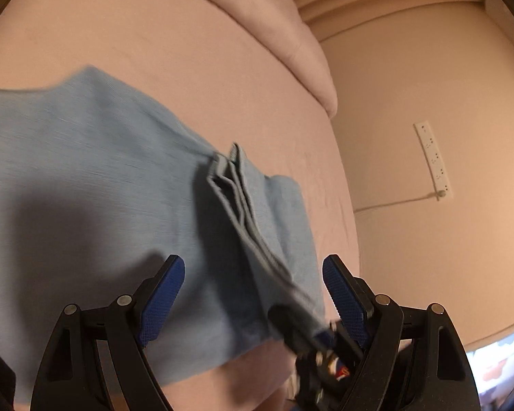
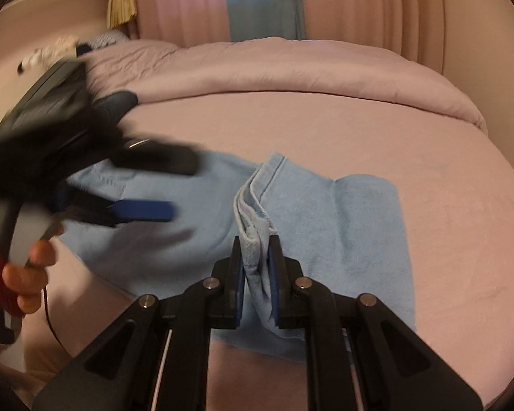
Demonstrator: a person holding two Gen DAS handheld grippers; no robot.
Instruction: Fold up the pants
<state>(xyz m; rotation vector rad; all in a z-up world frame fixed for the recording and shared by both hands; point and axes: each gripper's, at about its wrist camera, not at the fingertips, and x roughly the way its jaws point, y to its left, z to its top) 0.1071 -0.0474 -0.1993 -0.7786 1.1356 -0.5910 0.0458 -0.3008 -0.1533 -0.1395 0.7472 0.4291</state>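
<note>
Light blue pants (image 1: 96, 178) (image 2: 342, 226) lie spread on a pink bed. My right gripper (image 2: 257, 239) is shut on a bunched, hemmed edge of the pants (image 2: 255, 250), lifting a fold of cloth between its blue pads. In the left wrist view that same gripper (image 1: 308, 328) shows as a dark blurred shape clamped on the raised fold (image 1: 243, 212). My left gripper (image 1: 252, 263) hovers open above the pants, blue pads (image 1: 164, 294) wide apart with nothing pressed between them. It appears blurred at the left of the right wrist view (image 2: 174, 188), held by a hand (image 2: 27, 270).
The pink sheet (image 2: 325, 126) covers the bed, with a folded pink duvet (image 2: 257, 68) along the far side. Pink and blue curtains (image 2: 264, 0) hang behind. A white power strip (image 1: 433, 161) is on the wall past the bed's edge. Small items (image 2: 61, 48) sit at the far left.
</note>
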